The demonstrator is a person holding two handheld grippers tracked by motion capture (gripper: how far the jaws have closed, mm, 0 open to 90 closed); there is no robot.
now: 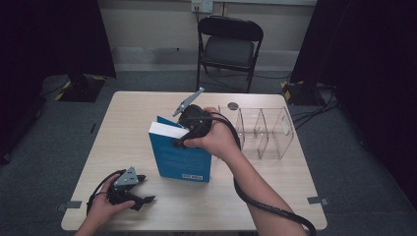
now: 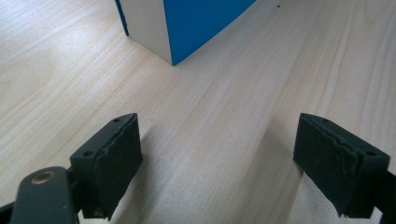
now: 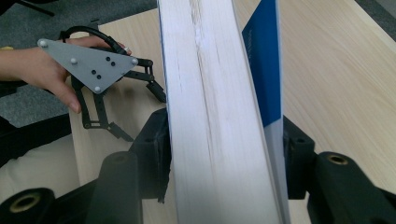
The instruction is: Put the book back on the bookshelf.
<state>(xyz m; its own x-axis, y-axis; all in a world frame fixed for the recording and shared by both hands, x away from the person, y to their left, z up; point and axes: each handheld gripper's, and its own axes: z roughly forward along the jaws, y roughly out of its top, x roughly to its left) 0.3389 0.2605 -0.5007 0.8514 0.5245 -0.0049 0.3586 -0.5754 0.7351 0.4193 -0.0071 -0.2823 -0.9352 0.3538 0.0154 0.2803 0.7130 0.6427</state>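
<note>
- The blue book (image 1: 179, 155) stands upright near the middle of the wooden table (image 1: 275, 182), page edges facing up and toward about 10 o'clock in the high view.
- The right gripper (image 1: 183, 139) comes down on the book's top edge, jaws closed onto it. In the right gripper view you can see a black jaw pressed against each side of the book (image 3: 219, 112), white pages between them and the blue cover on the right.
- The left gripper (image 1: 142, 189) sits low at about 7 o'clock of the table, held in the left hand (image 1: 101, 209), well apart from the book. Its jaws are spread wide with nothing in them, just bare tabletop between them in the left gripper view, and the book's bottom corner (image 2: 187, 28) is up at 12 o'clock.
- A clear plastic divider rack (image 1: 260, 130) stands at about 3 o'clock of the book, near the right hand (image 1: 219, 140).
- A black folding chair (image 1: 228, 46) stands beyond the table at 12 o'clock.
</note>
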